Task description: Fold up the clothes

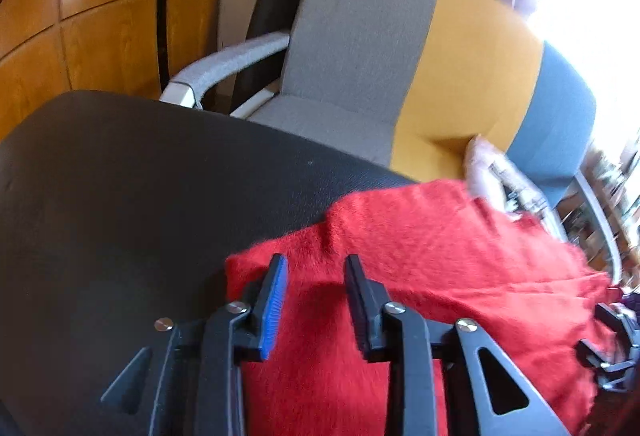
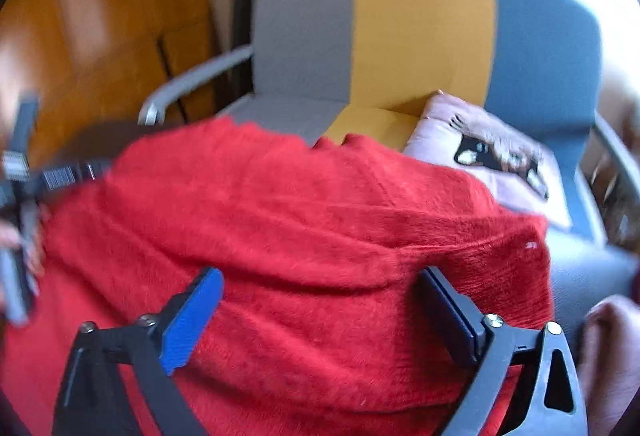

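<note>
Garment: a fuzzy red sweater [image 2: 304, 236] lies heaped on the black tabletop [image 1: 120, 176], filling the lower centre of the right view and the lower right of the left view.
Left gripper [image 1: 316, 288]: partly spread over the sweater's near edge, nothing pinched between the pads.
Right gripper [image 2: 320, 312]: spread wide above a bunched fold, holding nothing.
Behind: a grey, yellow and blue sofa [image 1: 472, 68] with a pink cushion [image 2: 480, 140].
Risk: the thick fold looks loose; I reckon it could slump open, or a shallow pinch could slip off the fuzzy knit and drag the sweater toward the tabletop's edge.
</note>
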Tool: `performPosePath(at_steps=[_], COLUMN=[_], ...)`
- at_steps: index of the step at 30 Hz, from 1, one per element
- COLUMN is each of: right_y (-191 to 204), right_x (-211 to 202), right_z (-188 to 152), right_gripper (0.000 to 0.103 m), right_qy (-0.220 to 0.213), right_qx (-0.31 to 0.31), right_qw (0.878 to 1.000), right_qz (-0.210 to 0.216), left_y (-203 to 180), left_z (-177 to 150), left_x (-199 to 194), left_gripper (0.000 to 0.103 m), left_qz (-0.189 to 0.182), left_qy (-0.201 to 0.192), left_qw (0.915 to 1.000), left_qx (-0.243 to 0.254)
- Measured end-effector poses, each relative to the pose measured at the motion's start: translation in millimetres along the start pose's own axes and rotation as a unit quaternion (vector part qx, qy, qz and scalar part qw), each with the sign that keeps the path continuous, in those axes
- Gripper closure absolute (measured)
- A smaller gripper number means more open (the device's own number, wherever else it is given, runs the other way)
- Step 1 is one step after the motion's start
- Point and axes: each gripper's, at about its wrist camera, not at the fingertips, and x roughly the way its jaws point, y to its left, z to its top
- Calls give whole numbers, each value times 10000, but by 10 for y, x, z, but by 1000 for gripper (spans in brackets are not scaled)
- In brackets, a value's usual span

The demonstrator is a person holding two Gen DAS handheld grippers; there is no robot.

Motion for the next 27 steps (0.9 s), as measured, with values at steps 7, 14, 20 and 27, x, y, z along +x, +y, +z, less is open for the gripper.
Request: performPosePath(at_steps=[7,14,20,27], right_y=[128,278,394,289], right_x=[-686,-1074,-1411,-1873], right_z=[-482,-1341,-1721,-1992], right_gripper=[0,0,0,0], right_qy=[-38,493,607,647], right_qx=[190,668,785,1036], right_qw=[9993,9951,9937,9890], right_qz=[306,528,515,837], left_y=[157,313,450,829], left_z=[-729,-1662,-2076,-2330], left_x=[-702,-1273,-1699,-2063], left_gripper=[64,63,63,62], left_qz=[-253,-305,-439,-769], left_qy=[245,461,268,320], left_qw=[9987,9980,9983,9965], left_qx=[381,306,277,-105])
